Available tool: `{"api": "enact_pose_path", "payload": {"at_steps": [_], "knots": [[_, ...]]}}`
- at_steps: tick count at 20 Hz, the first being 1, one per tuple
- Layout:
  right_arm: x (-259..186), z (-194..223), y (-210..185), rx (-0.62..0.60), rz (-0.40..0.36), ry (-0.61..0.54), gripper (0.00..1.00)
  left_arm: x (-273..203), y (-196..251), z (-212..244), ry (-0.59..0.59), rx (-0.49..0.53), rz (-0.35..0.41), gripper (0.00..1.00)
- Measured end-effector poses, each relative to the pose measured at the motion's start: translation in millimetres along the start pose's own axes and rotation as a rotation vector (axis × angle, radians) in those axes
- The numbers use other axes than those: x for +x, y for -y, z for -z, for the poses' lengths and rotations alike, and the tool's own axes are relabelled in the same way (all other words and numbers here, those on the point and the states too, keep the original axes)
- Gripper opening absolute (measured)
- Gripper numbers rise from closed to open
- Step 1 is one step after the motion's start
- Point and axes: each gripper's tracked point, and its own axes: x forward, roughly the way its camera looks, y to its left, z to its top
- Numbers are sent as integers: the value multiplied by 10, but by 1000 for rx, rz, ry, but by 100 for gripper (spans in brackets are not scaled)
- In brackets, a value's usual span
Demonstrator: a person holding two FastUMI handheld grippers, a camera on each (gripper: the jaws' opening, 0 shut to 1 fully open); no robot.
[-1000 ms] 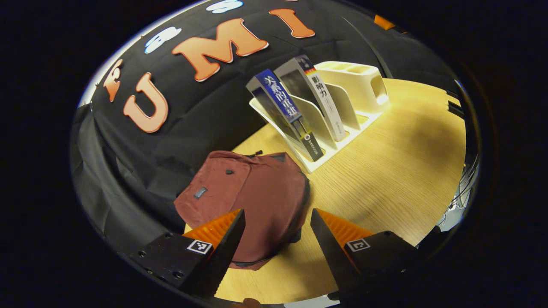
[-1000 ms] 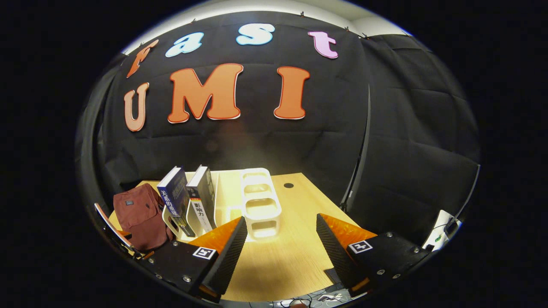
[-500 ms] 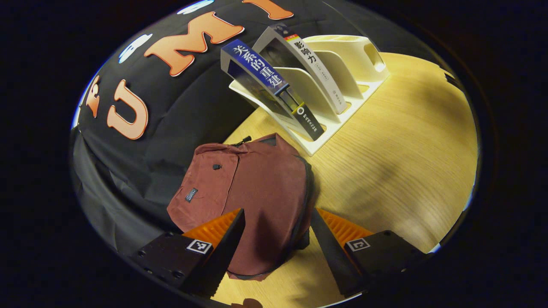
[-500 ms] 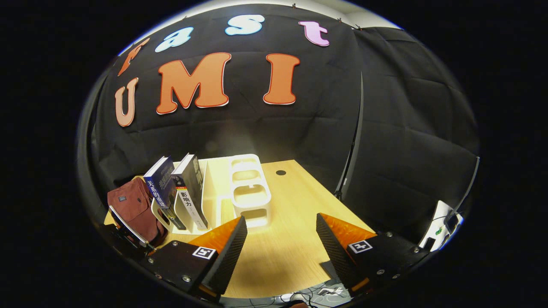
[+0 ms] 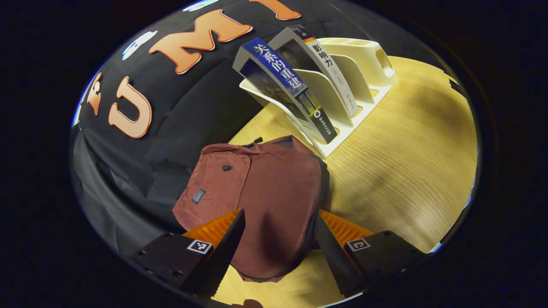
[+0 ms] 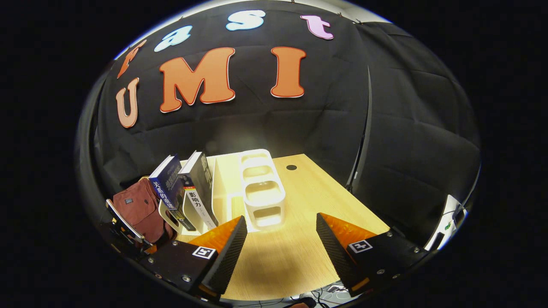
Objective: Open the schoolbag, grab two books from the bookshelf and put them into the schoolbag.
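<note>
From the left gripper view I see my left gripper with its jaws spread wide over the maroon schoolbag, which lies flat and zipped on the wooden table; the bag's near end sits in the gap between the orange fingers, though I cannot tell whether either finger touches the fabric. Just beyond the bag stands the white bookshelf, holding a blue book and a grey book, both leaning. In the right gripper view my right gripper is also open, gripping nothing, above bare tabletop, with the bookshelf, both books and the schoolbag off to its left.
</note>
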Motion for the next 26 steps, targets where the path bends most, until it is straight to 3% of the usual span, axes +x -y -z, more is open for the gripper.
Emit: {"api": "enact_pose_path", "payload": {"at_steps": [4, 7, 8, 9, 11, 16, 21, 24, 26], "knots": [[43, -93, -114, -15, -18, 20, 97, 43, 46, 100, -59, -54, 74, 96], [71, -159, -118, -15, -16, 32, 97, 45, 124, 68, -75, -78, 120, 39], [76, -163, -118, -10, -18, 31, 97, 43, 181, 96, -102, -75, 144, 50], [84, -169, -118, -3, -19, 29, 97, 34, 202, 123, -130, -74, 154, 18], [84, -190, -103, 21, -21, 28, 97, 65, 202, 129, -155, -94, 157, 7], [9, -284, -190, 137, -89, 16, 97, 25, 170, 132, -244, -137, 202, 4], [-90, -228, -451, 58, -181, -36, 97, -150, -106, -101, -215, -171, 261, 1], [-144, -228, -629, 79, -236, -55, 97, -275, -410, -261, -180, -187, 247, 1], [-132, -249, -703, 65, -251, -58, 97, -324, -707, -391, -144, -211, 187, 1]]}}
